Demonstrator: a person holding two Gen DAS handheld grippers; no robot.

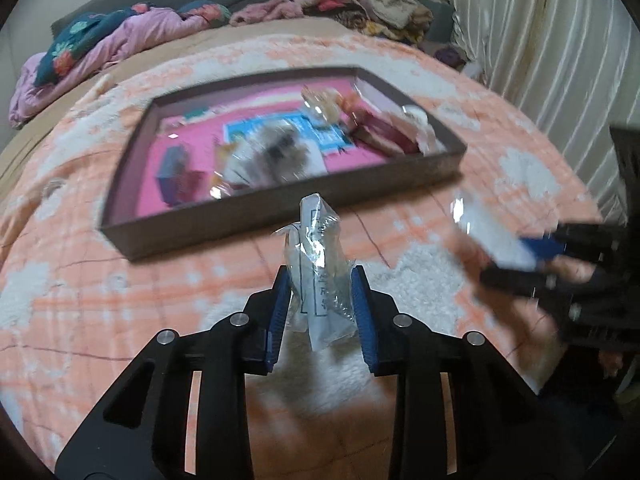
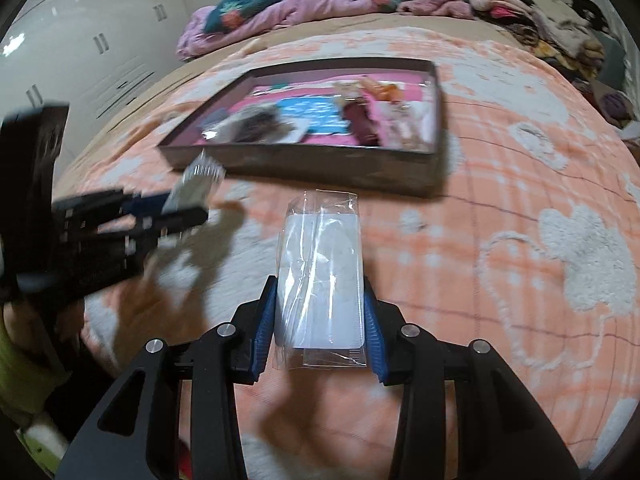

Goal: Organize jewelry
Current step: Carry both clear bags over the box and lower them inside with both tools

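Observation:
My left gripper point(image 1: 320, 280) is shut on a crumpled clear plastic jewelry packet point(image 1: 318, 272) held above the bed. My right gripper point(image 2: 320, 292) is shut on a flat clear packet with a white card point(image 2: 322, 276). Each gripper shows blurred in the other's view, the right one point(image 1: 532, 252) and the left one point(image 2: 176, 208), each holding its packet. A shallow brown box point(image 1: 256, 232) with a pink lining lies ahead and holds several packets and jewelry items; it also shows in the right wrist view point(image 2: 320, 168).
The box rests on an orange and white fleece blanket point(image 2: 500, 200) covering the bed. Piled clothes and bedding point(image 1: 120, 36) lie along the far side. White curtains point(image 1: 560, 60) hang at right, white wardrobes point(image 2: 88, 40) at left.

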